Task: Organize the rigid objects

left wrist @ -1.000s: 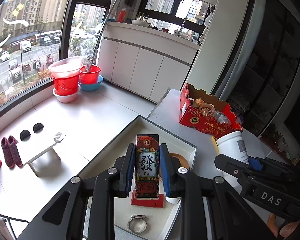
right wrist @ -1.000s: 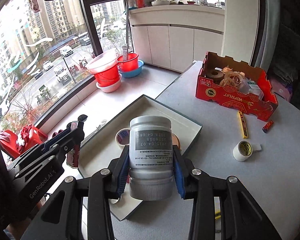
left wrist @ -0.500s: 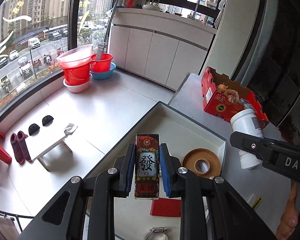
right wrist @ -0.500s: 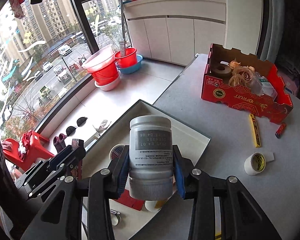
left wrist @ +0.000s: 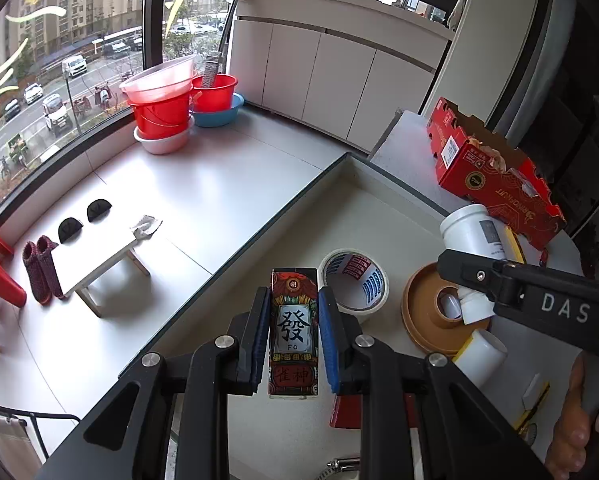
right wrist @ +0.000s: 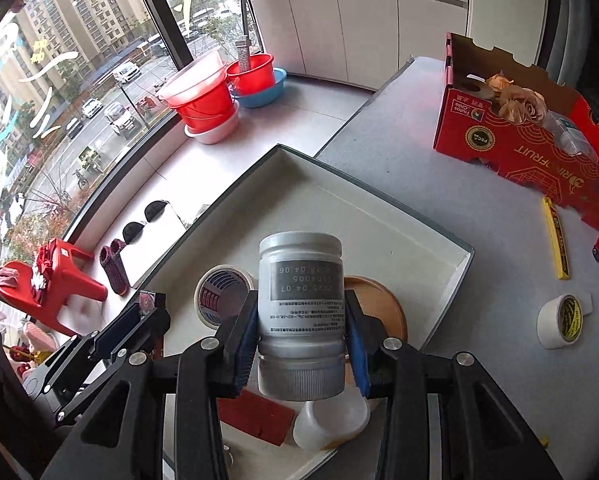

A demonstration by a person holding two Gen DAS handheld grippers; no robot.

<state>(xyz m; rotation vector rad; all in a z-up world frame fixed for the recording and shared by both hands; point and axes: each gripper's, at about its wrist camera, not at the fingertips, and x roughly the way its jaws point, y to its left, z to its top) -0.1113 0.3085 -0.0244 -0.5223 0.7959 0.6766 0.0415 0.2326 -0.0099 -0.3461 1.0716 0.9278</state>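
Card box (left wrist: 293,332): red and black, white panel, black character; jar (right wrist: 301,312): white, grey label; tape roll (left wrist: 354,285): white, blue-red print; carton (right wrist: 527,152): red, gold emblem.

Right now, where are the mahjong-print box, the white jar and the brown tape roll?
mahjong-print box (left wrist: 294,322), left wrist view, on its printed front face.
white jar (right wrist: 301,292), right wrist view, on its label.
brown tape roll (left wrist: 423,304), left wrist view, on its flat brown side.
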